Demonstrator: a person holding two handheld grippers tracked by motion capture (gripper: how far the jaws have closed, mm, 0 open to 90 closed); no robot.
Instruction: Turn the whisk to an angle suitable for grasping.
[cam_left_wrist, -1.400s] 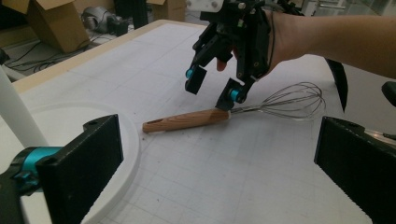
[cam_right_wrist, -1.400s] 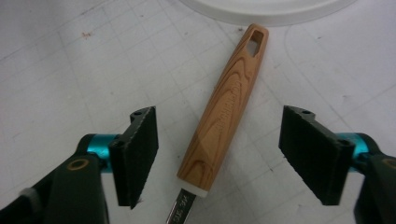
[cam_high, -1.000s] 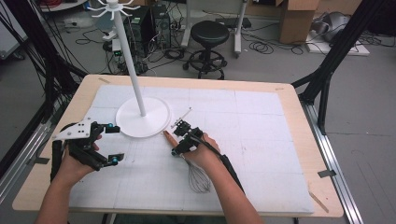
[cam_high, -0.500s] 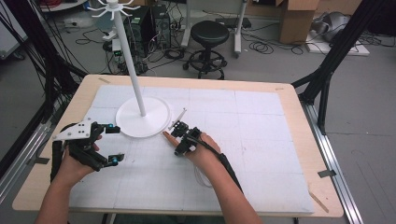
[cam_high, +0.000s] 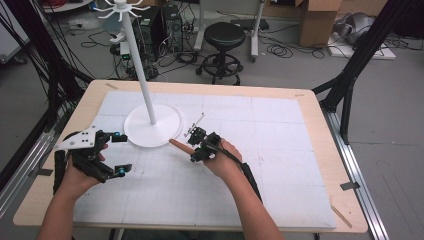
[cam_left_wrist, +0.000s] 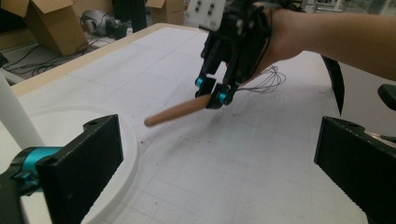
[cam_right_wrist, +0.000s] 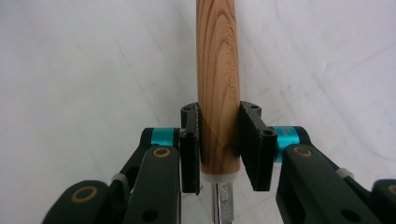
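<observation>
Right gripper (cam_high: 196, 148), centre of the high view: the right forearm rises from the bottom edge and slants toward the upper left, the hand tipped over so the black jaws point left. The jaws have just been closing and now clamp the round wooden handle of a wire whisk (cam_right_wrist: 217, 88) near its metal collar. In the left gripper view the whisk (cam_left_wrist: 180, 110) is held above the white gridded mat (cam_high: 280, 150); its long axis runs nearly level, handle end toward the lower left, wire loops behind the hand at right. The handle tip lies just beside the white round base of the pole stand (cam_high: 150, 131). Left gripper (cam_high: 120, 152), lower left: jaws spread wide, nothing between them.
</observation>
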